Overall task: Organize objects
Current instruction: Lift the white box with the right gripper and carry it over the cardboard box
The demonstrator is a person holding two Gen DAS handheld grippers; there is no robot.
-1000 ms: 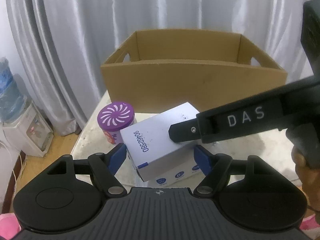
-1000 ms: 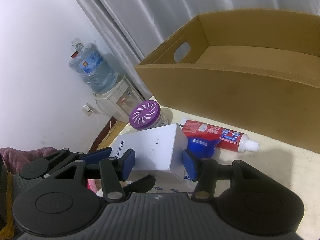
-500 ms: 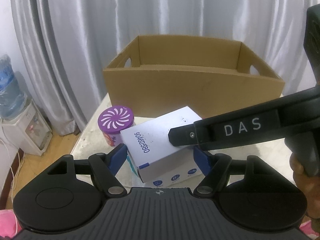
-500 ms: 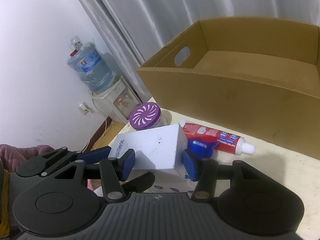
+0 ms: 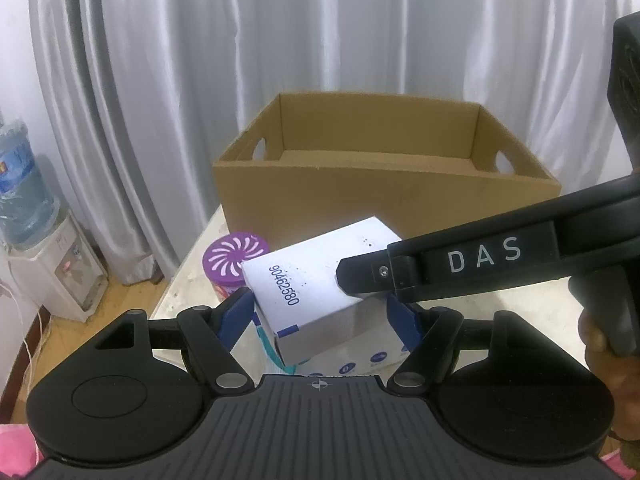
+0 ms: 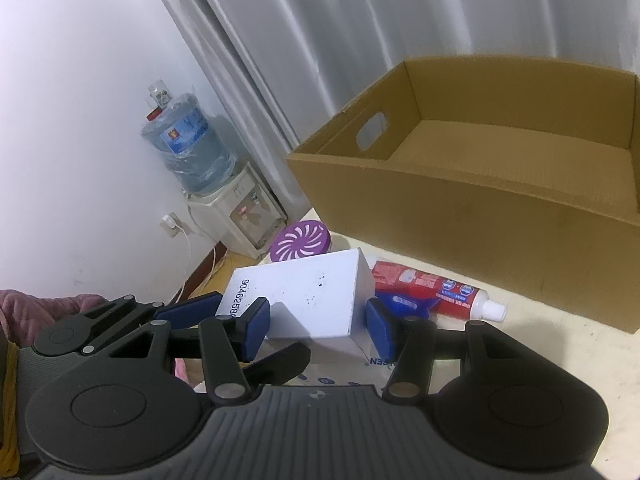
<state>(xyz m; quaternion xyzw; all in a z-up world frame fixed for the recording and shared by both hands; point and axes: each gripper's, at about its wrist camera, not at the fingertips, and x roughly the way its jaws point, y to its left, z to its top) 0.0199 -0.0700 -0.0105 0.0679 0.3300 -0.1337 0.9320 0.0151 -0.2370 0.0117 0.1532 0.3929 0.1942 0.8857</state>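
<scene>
Both my grippers, L [image 5: 322, 312] and R [image 6: 318, 322], sit spread w/ pads flanking the white box [image 6: 304, 296], contact unclear. Box lies straight ahead between both pairs, long axis running L-R across my R gripper. Cardboard bin [image 6: 460, 216] stands beyond it, further fwd. R looks nearer.

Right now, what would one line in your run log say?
left tongs: around white box, grip unclear | right tongs: likewise | cardboard box: nothing visible inside | toothpaste: on table
</scene>
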